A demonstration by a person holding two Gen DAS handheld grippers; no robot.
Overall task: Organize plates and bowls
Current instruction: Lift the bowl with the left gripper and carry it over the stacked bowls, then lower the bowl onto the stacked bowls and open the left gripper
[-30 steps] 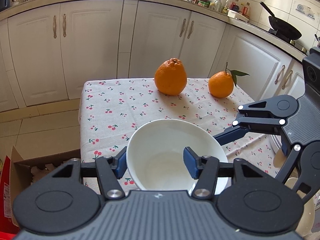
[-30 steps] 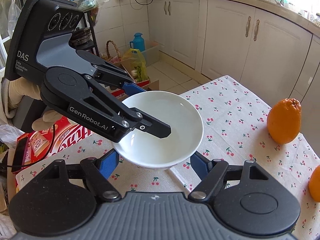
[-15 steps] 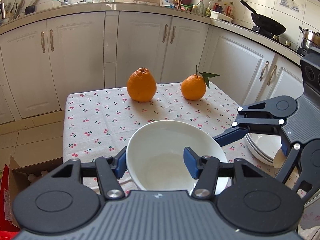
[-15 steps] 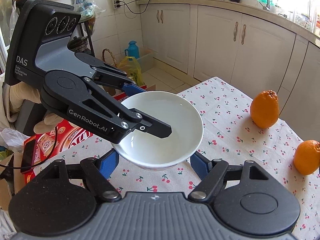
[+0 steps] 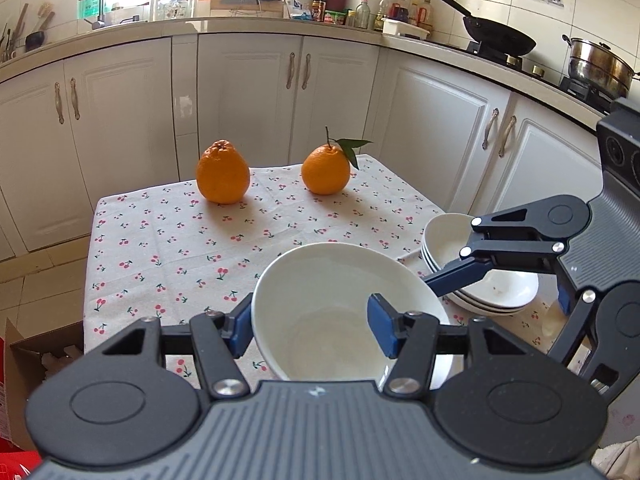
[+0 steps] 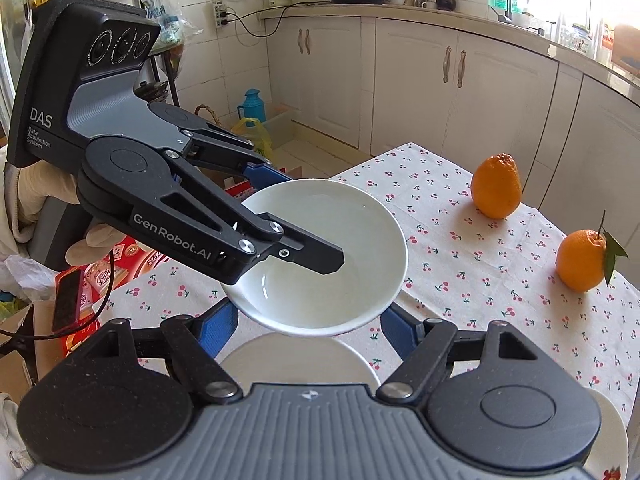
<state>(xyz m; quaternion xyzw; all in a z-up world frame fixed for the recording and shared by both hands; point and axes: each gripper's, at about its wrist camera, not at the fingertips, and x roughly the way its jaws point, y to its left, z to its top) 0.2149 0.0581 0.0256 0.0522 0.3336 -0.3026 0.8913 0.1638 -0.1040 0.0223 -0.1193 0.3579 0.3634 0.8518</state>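
Held off the cherry-print tablecloth (image 5: 168,248): one white glazed bowl (image 5: 332,304), left tongs (image 5: 312,326) clamped across its near rim, one pad outside the wall, one inside. Carried clear of the cloth, probably for stacking. Target likely the stack of white bowls (image 5: 496,292) near the table's right edge. Right tongs (image 6: 308,324) spread, gripping nothing, fingers either side beneath the carried bowl, seemingly as a guard against a slip. Two oranges (image 5: 222,174) parked near the far edge, well apart from the crockery. Gloved hand (image 6: 38,184) wrapped round the left handle.
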